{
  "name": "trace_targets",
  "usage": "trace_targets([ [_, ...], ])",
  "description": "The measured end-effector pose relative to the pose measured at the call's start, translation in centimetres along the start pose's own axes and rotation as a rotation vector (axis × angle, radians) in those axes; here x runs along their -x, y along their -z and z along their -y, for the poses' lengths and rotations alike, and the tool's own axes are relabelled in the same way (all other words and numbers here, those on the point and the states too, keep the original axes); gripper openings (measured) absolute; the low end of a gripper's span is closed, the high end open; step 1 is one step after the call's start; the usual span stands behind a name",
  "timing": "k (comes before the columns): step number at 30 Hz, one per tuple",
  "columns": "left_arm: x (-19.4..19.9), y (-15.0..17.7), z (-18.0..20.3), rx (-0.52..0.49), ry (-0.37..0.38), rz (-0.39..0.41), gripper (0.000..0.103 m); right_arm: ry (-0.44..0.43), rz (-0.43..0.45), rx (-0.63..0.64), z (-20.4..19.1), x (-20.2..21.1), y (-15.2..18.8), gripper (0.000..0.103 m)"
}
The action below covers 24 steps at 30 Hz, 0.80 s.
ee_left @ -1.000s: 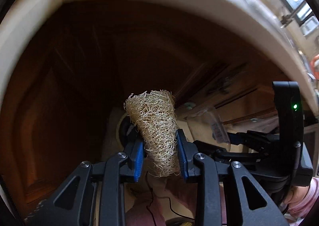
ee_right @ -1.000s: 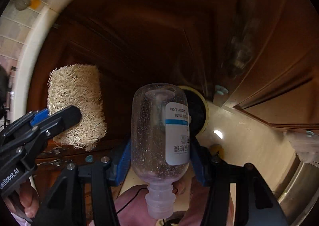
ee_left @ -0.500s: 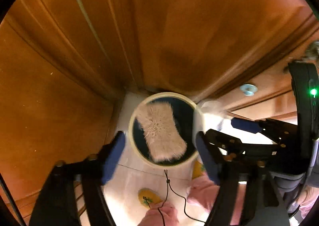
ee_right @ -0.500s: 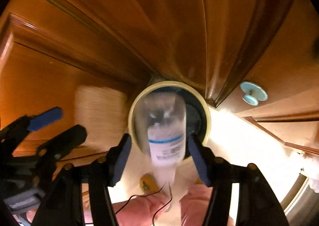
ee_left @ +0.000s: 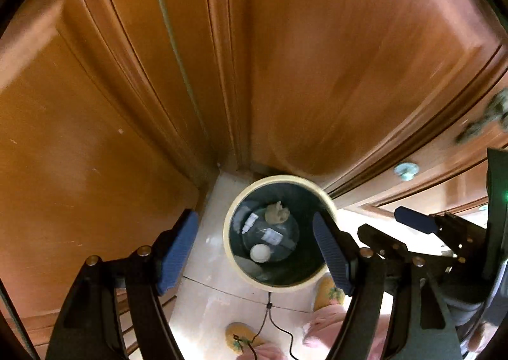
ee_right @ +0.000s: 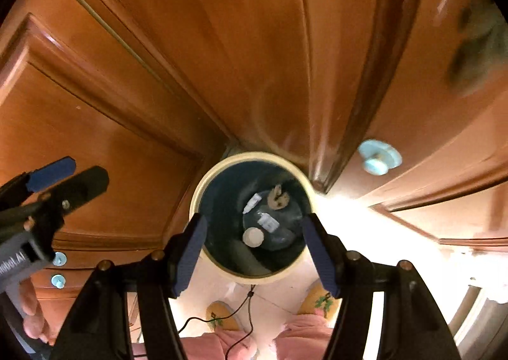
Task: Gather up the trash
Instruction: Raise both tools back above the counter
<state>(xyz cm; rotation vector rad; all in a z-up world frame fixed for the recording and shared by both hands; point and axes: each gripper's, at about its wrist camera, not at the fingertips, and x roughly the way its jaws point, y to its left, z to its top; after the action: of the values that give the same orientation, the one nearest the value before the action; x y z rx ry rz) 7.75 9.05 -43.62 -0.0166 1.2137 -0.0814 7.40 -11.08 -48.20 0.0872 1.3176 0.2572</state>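
Observation:
A round trash bin with a cream rim (ee_left: 227,233) (ee_right: 254,155) stands on the floor in a corner of wooden cabinets, and I look straight down into it. At its dark bottom lie a beige loofah scrap (ee_left: 277,213) (ee_right: 278,198) and a clear plastic bottle with a white label (ee_left: 272,235) (ee_right: 268,222). My left gripper (ee_left: 254,252) (ee_right: 73,175) hangs open above the bin with nothing between its blue pads. My right gripper (ee_right: 254,252) (ee_left: 393,229) is open and empty too, beside the left one.
Brown wooden cabinet doors (ee_left: 95,137) (ee_right: 222,58) with pale blue knobs (ee_right: 377,158) close in around the bin. On the light tile floor below are a person's yellow slippers (ee_right: 222,317), pink trouser legs (ee_right: 304,337) and a thin black cable (ee_left: 270,312). A white round object (ee_left: 260,252) also lies in the bin.
Both grippers opened and sank toward the bin. The loofah left the left gripper and the bottle left the right one; both now lie in the bin.

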Motion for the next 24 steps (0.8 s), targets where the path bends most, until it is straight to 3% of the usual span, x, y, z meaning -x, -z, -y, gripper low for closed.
trace_targets([
  [8, 10.2, -3.6, 2.6, -0.075, -0.011, 0.008, 0.074, 0.033, 0.063, 0.071, -3.1, 11.8, -2.0, 0.064],
  [20, 28.5, -12.0, 6.2, -0.128, 0.026, 0.161, 0.074, -0.007, 0.238, 0.060, -4.7, 31.1, -5.8, 0.064],
  [24, 33.0, -14.1, 7.3, -0.162, 0.010, 0.253, 0.081, -0.009, 0.347, 0.062, -4.5, 36.8, -7.2, 0.064],
])
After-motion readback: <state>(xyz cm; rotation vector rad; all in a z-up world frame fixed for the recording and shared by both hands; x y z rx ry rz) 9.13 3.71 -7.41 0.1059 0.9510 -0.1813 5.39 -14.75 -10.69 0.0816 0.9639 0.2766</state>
